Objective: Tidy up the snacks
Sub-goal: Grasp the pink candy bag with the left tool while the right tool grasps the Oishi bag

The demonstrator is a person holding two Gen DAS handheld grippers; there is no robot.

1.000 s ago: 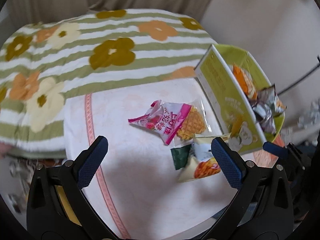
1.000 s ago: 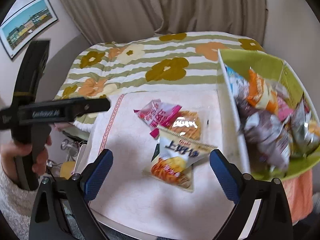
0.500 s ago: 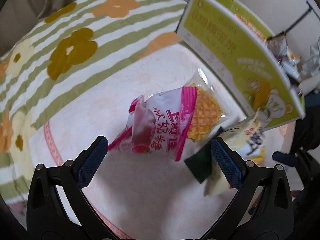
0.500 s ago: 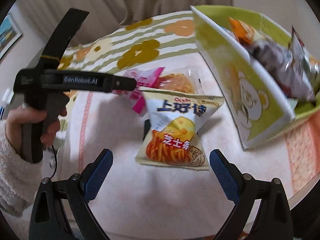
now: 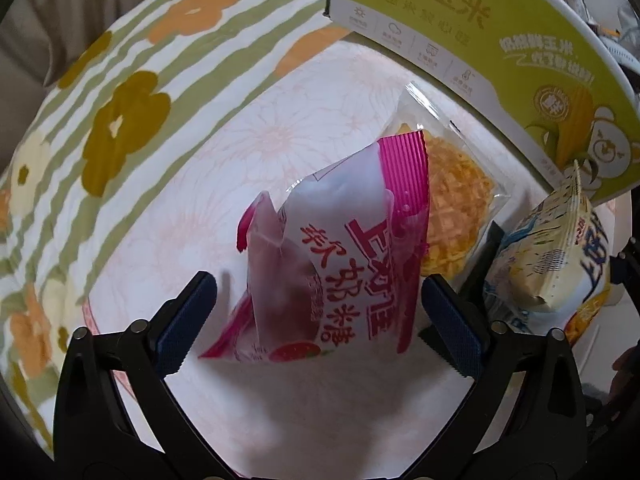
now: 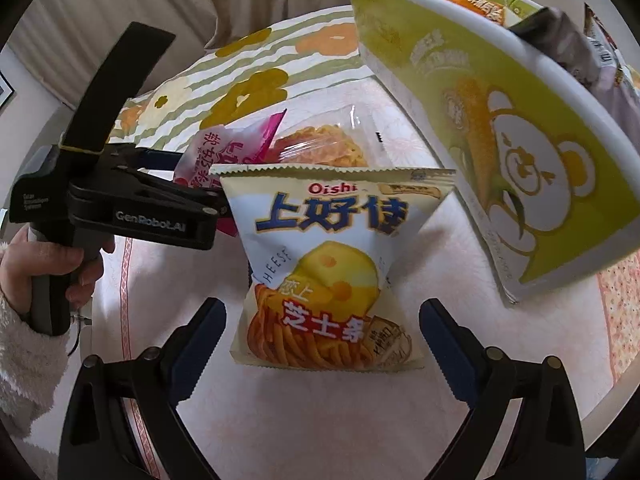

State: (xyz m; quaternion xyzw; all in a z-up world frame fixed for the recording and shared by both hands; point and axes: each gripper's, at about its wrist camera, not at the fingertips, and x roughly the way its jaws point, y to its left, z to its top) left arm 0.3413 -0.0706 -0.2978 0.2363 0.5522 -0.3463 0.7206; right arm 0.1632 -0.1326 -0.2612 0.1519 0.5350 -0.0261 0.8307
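Observation:
A pink and white candy bag (image 5: pixel 340 264) lies on the white table, between the open fingers of my left gripper (image 5: pixel 316 320). A clear waffle packet (image 5: pixel 452 200) lies partly under it. A white Oishi cheese-stick bag (image 6: pixel 332 264) lies between the open fingers of my right gripper (image 6: pixel 320 344); it also shows in the left wrist view (image 5: pixel 556 264). The green snack box (image 6: pixel 500 120) stands to the right, holding several snack packets (image 6: pixel 560 36). The left gripper's body (image 6: pixel 132 208) appears in the right wrist view, by the pink bag (image 6: pixel 224 152).
The round table (image 6: pixel 360 420) has a pink-trimmed white cover. Behind it lies a bed with a striped flower blanket (image 5: pixel 120 100). The table edge is close on the right (image 6: pixel 616 320). Curtains hang at the back (image 6: pixel 160 0).
Both grippers have moved down and forward. The pink bag now sits between the left fingers and the Oishi bag between the right fingers. Both stay open.

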